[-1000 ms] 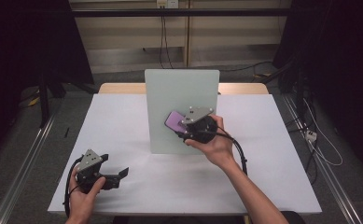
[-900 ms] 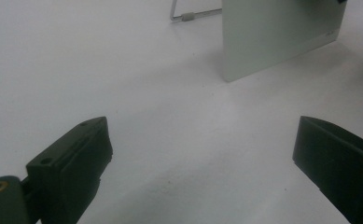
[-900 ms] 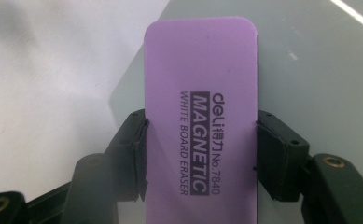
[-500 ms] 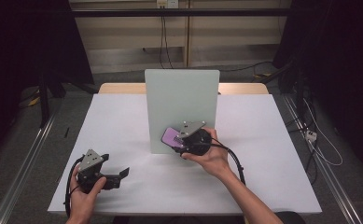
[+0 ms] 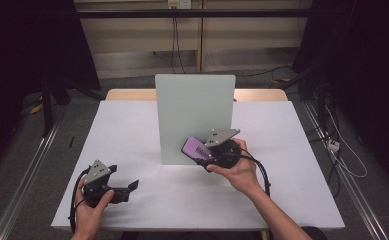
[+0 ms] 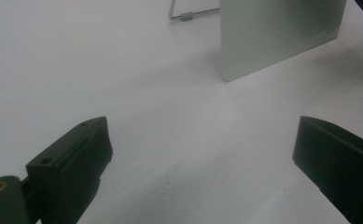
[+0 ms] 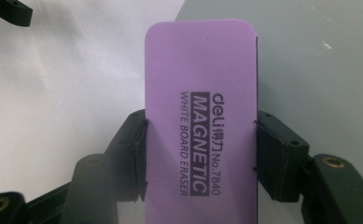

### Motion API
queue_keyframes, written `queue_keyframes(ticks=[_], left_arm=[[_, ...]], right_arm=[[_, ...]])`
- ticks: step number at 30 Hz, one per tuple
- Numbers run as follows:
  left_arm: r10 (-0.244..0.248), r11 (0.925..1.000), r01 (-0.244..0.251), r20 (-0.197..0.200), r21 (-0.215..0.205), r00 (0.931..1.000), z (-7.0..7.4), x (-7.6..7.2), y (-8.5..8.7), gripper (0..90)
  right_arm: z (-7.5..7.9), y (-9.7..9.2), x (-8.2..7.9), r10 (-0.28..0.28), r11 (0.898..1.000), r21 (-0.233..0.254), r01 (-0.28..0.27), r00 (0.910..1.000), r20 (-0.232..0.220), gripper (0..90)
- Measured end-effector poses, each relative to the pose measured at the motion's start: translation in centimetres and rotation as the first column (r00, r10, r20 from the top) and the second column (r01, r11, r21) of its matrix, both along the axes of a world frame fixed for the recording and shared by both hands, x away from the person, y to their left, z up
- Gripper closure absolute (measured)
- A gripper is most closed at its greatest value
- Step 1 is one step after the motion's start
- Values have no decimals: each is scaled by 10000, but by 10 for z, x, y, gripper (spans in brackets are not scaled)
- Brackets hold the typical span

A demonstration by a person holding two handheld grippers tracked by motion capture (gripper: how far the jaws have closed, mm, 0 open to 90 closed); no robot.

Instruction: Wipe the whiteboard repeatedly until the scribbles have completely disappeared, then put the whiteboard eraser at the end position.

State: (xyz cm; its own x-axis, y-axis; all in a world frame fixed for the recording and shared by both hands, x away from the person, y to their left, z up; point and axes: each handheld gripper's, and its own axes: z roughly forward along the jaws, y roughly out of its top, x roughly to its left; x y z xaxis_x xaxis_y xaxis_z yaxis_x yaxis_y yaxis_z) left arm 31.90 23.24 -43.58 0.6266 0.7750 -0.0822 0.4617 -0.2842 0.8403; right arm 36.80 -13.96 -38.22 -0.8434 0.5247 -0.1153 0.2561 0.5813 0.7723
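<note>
Purple foam fills the middle of the right gripper view: the eraser [image 7: 200,121], printed as a magnetic whiteboard eraser, sits clamped across its width by the right claw [image 7: 201,154], one black pad on each long edge. In the high view the eraser [image 5: 196,148] shows at centre frame, at the lower right corner of the upright board [image 5: 194,117], with the right claw [image 5: 207,157] tilted toward that face. Whether the eraser touches the board I cannot tell; it looks very close. The left claw [image 5: 128,188] rests at the lower left of the frame, low over the white counter [image 5: 292,150], its jaws standing wide with nothing between them, as the left gripper view confirms with the left claw [image 6: 202,163] framing bare counter and the board [image 6: 282,32] at upper right. The work looks like wiping or parking the eraser on the board. The main risk is the board itself: it stands on a thin wire stand [image 6: 188,14] with no hand steadying it, so a firm push could slide or tip it backward. The grip takes only the eraser's rear part, so dragging it sideways against the face might twist it between the pads. Its magnet could also snap it onto the board askew.
</note>
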Motion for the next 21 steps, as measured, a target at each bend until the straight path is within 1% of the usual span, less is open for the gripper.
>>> queue_keyframes(ticks=[6,8,11,13,14,18,21], left_arm=[[-37,10000,37,19,42,10000,0,0,1,44],[-42,10000,43,88,-47,10000,0,0,0,44],[42,10000,-42,110,-43,9999,1,0,2,44],[32,9999,-31,54,-96,10000,1,0,3,44],[9,10000,-8,61,-67,10000,1,-1,3,44],[28,10000,-28,118,-34,9999,1,0,1,44],[-13,10000,13,-65,-4,10000,-1,1,2,44]], right_arm=[[-4,-12,0,-241,9991,328,251,9992,-318,418],[-3,-15,-1,-258,9987,439,276,9988,-410,418],[-3,-18,-3,-245,9988,413,264,9987,-457,418],[-3,-20,-4,-273,9985,454,296,9983,-514,418],[-3,-21,-4,-309,9981,515,339,9979,-576,418],[-2,-26,-6,-287,9984,471,317,9976,-637,418],[0,-30,-7,-282,9982,510,321,9968,-752,418]])
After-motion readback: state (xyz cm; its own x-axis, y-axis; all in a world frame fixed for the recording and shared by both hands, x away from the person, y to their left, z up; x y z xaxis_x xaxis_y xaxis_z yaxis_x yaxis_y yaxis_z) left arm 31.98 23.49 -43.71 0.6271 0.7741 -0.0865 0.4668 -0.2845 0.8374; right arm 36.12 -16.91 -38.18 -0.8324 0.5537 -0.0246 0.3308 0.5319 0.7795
